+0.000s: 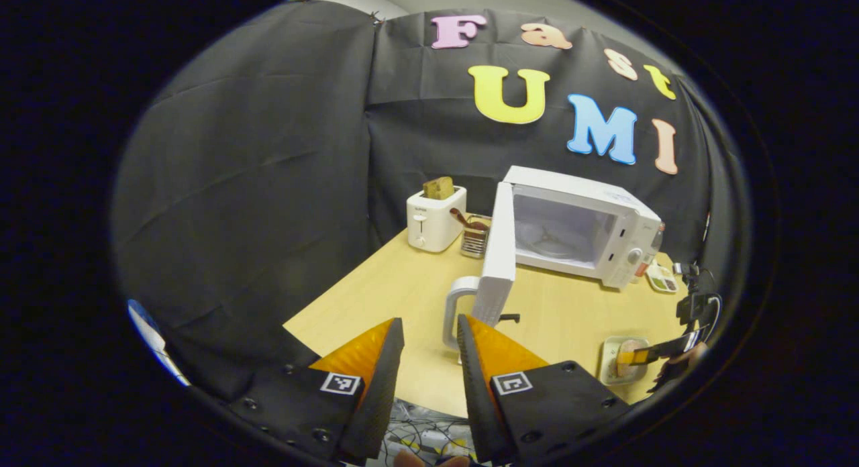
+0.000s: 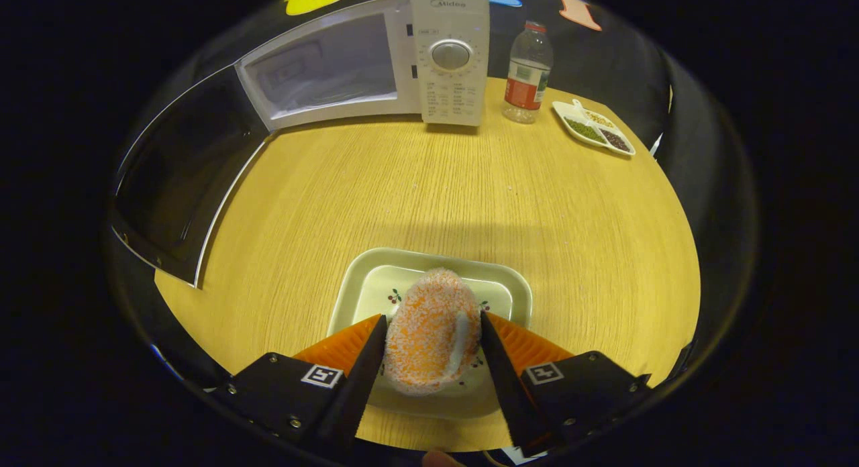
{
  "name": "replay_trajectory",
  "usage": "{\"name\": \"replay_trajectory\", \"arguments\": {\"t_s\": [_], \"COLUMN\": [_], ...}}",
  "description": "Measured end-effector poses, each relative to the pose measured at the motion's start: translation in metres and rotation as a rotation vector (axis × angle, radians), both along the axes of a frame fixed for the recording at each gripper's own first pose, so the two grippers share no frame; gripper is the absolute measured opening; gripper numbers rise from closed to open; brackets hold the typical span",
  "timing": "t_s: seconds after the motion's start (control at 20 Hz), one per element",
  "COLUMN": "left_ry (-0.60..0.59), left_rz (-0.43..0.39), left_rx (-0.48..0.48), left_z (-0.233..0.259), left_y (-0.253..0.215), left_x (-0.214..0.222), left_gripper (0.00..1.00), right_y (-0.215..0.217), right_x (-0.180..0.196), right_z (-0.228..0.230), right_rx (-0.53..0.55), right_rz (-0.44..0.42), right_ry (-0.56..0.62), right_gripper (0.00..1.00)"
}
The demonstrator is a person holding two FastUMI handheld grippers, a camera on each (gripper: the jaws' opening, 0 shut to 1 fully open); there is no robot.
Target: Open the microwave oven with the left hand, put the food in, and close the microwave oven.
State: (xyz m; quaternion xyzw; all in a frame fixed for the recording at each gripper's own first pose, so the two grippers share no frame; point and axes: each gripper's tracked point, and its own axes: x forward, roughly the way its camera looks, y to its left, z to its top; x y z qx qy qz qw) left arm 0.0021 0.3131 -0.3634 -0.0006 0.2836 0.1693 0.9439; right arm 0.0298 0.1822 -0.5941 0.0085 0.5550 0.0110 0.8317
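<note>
Two grippers over one light wood table point(image 2: 570, 205), black cloth wall behind it. Left gripper view, left to right: white toaster point(image 1: 435, 219) with bread in the slot at the far left corner, wire basket point(image 1: 475, 237) just beside it, then the microwave point(image 1: 604, 225) at the far edge, door point(image 1: 500, 252) swung fully out toward the near side, cavity exposed, pale handle point(image 1: 455, 306) on the door's near edge. Left gripper point(image 1: 431, 349) hangs near that handle, fingers apart with a narrow gap and nothing between them. Near right in the same view: the right gripper point(image 1: 654, 353) at the dish. Right gripper view, left to right: dark inner face of the open door point(image 2: 174, 178) at left, open cavity and control panel point(image 2: 449, 58) far centre, plastic bottle point(image 2: 528, 74) just right of the panel, small divided dish point(image 2: 594, 128) of beans far right. Food point(image 2: 429, 329), an orange crumbed piece, sits on the pale green plate point(image 2: 510, 286) near the table's near edge, well apart from the microwave. Right gripper point(image 2: 433, 349) straddles the food, fingers against both sides, plate on the table.
</note>
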Motion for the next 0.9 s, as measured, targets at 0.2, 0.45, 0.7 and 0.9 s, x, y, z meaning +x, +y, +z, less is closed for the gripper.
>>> {"name": "replay_trajectory", "arguments": {"t_s": [0.2,0.45,0.7,0.9], "left_ry": [0.057,0.050,-0.021,-0.081], "left_rz": [-0.002,0.025,0.027,-0.013], "left_rx": [0.083,0.064,0.069,0.062], "left_z": [0.011,0.026,0.059,0.084], "left_y": [-0.024,-0.047,-0.034,-0.016], "left_x": [-0.005,-0.018,-0.031,-0.050], "left_gripper": [0.58,0.58,0.58,0.58], "right_y": [-0.004,-0.004,0.011,0.047], "right_x": [0.003,0.005,0.021,0.045], "right_z": [0.001,0.007,0.040,0.077], "right_rx": [0.017,0.092,0.133,0.189], "right_rz": [0.036,0.024,0.005,-0.070], "right_ry": [-0.003,0.004,-0.056,-0.143], "right_gripper": [0.76,0.65,0.68,0.68]}}
